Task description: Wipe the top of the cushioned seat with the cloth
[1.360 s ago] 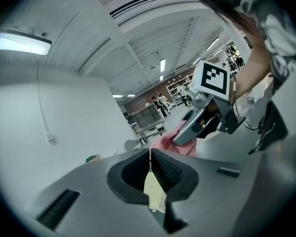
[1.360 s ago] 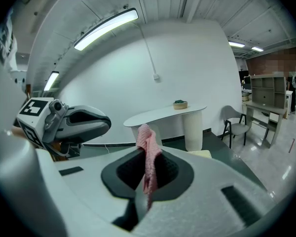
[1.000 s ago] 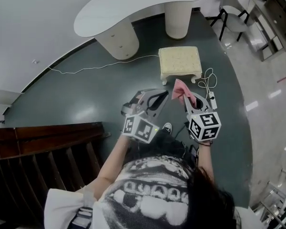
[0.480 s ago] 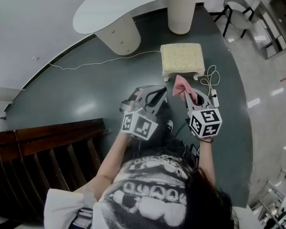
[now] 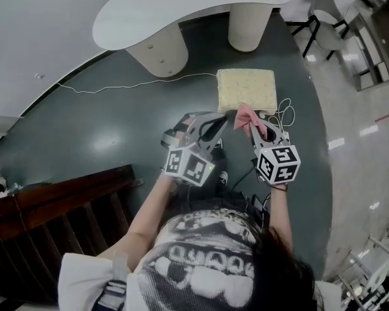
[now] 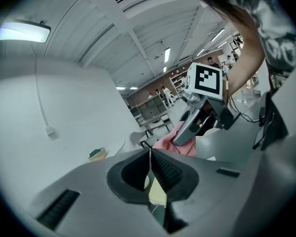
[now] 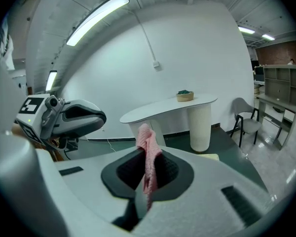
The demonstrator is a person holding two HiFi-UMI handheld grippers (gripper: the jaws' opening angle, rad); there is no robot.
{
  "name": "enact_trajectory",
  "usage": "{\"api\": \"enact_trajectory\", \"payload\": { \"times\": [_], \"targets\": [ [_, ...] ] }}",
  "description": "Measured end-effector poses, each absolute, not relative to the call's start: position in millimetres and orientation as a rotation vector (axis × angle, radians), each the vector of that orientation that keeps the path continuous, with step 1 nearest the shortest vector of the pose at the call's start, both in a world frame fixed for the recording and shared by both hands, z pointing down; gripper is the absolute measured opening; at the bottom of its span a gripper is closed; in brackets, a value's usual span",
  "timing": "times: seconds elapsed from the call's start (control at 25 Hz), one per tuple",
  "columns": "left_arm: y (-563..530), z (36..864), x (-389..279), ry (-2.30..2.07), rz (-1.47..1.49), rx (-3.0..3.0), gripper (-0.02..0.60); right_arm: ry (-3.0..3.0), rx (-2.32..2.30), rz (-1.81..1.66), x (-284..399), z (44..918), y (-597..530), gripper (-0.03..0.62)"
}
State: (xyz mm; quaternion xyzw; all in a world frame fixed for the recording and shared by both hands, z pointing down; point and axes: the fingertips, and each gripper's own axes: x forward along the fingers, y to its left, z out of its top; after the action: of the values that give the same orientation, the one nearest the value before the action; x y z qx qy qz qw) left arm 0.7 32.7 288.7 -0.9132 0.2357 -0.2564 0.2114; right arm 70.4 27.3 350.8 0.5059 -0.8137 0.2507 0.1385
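Observation:
A cream cushioned seat (image 5: 246,89) on short white legs stands on the dark green floor ahead of me. My right gripper (image 5: 254,123) is shut on a pink cloth (image 5: 247,116), which hangs at the seat's near edge. Between the jaws in the right gripper view, the cloth (image 7: 148,154) stands up as a crumpled strip. My left gripper (image 5: 222,120) is shut with nothing in it, level with the right one and just left of the seat's near corner. A sliver of the seat (image 6: 158,195) shows below the left jaws.
A white curved table (image 5: 181,11) on two ribbed pillars stands beyond the seat. A white cable (image 5: 129,84) runs along the floor to a power strip (image 5: 286,131) right of the seat. A grey chair (image 5: 324,31) is at far right, dark wooden railing (image 5: 58,199) at left.
Both grippers have come nearer to the seat; the cloth now reaches the seat's near edge instead of hanging short of it. Both stay shut.

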Motion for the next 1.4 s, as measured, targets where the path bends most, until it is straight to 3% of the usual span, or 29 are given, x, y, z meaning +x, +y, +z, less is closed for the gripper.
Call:
{"api": "enact_trajectory", "payload": {
  "times": [0.64, 1.4],
  "targets": [
    [-59.9, 321.1, -1.2, 0.589, -0.739, -2.535, 0.011, -2.252, 1.311, 0.700, 71.8, 414.2, -105.6, 0.011],
    [-137.6, 396.7, -7.0, 0.910, -0.917, -2.480, 0.011, -2.206, 0.990, 0.747, 75.0, 569.0, -243.1, 0.011]
  ]
}}
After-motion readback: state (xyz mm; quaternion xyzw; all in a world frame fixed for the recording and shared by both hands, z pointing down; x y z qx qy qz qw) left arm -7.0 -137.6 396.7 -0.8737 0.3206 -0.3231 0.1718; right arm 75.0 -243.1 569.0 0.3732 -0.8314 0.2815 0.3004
